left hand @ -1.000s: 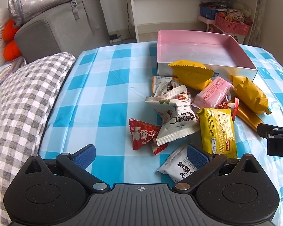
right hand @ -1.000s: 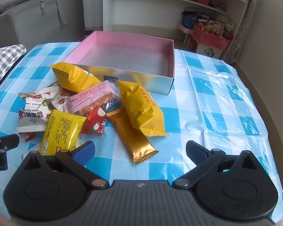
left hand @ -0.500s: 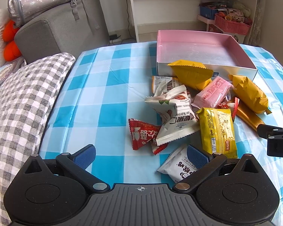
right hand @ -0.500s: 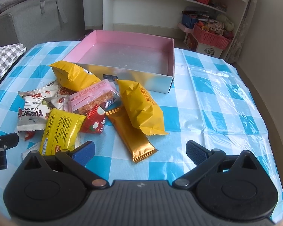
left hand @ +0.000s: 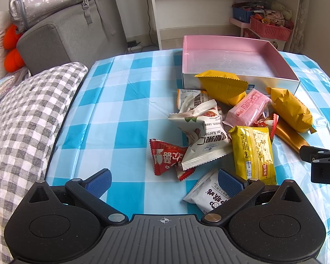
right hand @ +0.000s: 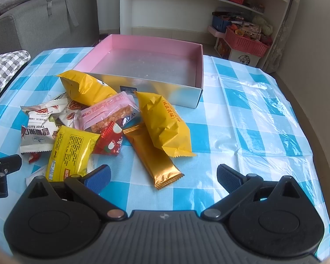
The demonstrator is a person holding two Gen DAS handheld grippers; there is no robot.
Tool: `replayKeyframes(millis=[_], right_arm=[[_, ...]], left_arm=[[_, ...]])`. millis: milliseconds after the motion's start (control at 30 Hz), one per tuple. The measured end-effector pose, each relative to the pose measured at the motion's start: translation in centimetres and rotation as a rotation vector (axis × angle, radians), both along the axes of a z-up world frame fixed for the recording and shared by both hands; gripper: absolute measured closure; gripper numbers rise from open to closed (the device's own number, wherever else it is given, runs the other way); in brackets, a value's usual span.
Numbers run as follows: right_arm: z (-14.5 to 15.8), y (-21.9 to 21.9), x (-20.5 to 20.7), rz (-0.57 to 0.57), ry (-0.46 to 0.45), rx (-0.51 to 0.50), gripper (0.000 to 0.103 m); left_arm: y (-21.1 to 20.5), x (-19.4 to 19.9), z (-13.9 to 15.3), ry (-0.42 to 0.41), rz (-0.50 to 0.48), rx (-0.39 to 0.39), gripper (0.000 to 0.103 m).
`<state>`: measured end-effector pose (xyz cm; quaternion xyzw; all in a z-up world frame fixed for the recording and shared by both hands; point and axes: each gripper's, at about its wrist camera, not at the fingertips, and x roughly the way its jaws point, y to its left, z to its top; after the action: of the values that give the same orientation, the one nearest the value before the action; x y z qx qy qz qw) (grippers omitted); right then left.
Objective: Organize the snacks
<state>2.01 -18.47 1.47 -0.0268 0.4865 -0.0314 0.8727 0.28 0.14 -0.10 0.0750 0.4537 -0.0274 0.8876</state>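
Observation:
A pile of snack packets lies on the blue checked tablecloth in front of an empty pink box (left hand: 237, 59), which also shows in the right wrist view (right hand: 147, 63). The pile holds orange-yellow packets (right hand: 165, 123), a gold bar (right hand: 156, 156), a pink packet (right hand: 107, 114), a yellow packet (left hand: 253, 154), white packets (left hand: 202, 140) and red ones (left hand: 165, 158). My left gripper (left hand: 164, 183) is open and empty, just short of the red packet. My right gripper (right hand: 162, 177) is open and empty, just short of the gold bar's near end.
A grey checked cushion (left hand: 22, 118) lies along the table's left edge. A grey sofa with a bag (left hand: 61, 28) stands behind it. White shelves with pink baskets (right hand: 244, 41) stand beyond the box. Bare tablecloth lies to the right (right hand: 264, 110).
The right gripper has crept slightly forward toward the pile. The left gripper and the packets have not moved.

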Motion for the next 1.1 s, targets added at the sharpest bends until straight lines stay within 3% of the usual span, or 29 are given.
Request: replayKeyframes(millis=[933, 1100], right_arm=[[-0.2, -0.2, -0.1, 0.0, 0.004, 0.0, 0.0], [0.4, -1.0, 0.5, 0.031, 0.014, 0.017, 0.0]], left_arm=[[-0.3, 0.0, 0.0, 0.001, -0.008, 0.002, 0.0], [-0.5, 0.1, 0.3, 0.004, -0.037, -0.026, 0.0]])
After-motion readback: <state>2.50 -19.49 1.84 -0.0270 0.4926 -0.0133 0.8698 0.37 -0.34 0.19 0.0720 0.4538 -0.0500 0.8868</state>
